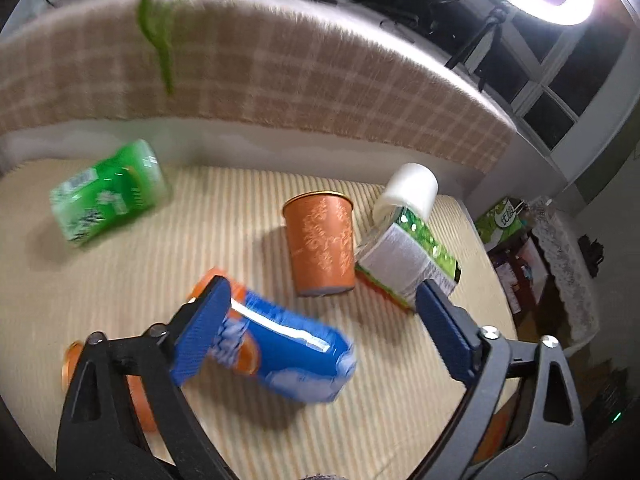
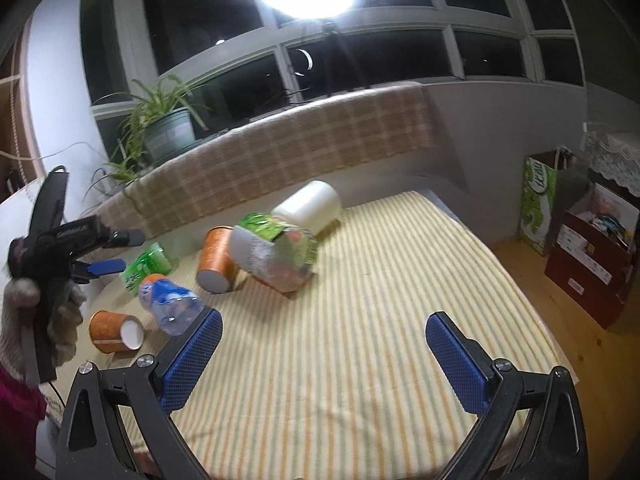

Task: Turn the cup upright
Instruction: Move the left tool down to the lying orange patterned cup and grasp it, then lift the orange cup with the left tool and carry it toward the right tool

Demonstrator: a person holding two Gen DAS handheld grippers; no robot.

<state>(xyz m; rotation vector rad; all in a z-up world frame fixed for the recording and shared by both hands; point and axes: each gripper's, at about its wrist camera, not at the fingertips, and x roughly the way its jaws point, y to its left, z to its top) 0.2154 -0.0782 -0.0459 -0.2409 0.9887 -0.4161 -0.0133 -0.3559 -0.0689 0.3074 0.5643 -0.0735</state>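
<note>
An orange paper cup (image 1: 320,238) stands upright on the striped cloth, leaning against a plastic jar; it also shows in the right wrist view (image 2: 216,258). A second orange cup (image 2: 114,332) lies on its side at the left; in the left wrist view it (image 1: 136,392) is mostly hidden behind the left finger. My left gripper (image 1: 324,320) is open and empty, above a lying blue-labelled bottle (image 1: 280,344). It shows in the right wrist view (image 2: 108,252), held by a gloved hand. My right gripper (image 2: 324,356) is open and empty over bare cloth.
A green can (image 1: 108,192) lies at the far left. A jar with a white lid (image 1: 404,232) lies beside the upright cup. A checked blanket (image 1: 280,68) covers the ledge behind. Boxes (image 2: 588,256) and a green bag (image 2: 538,204) stand on the floor at the right.
</note>
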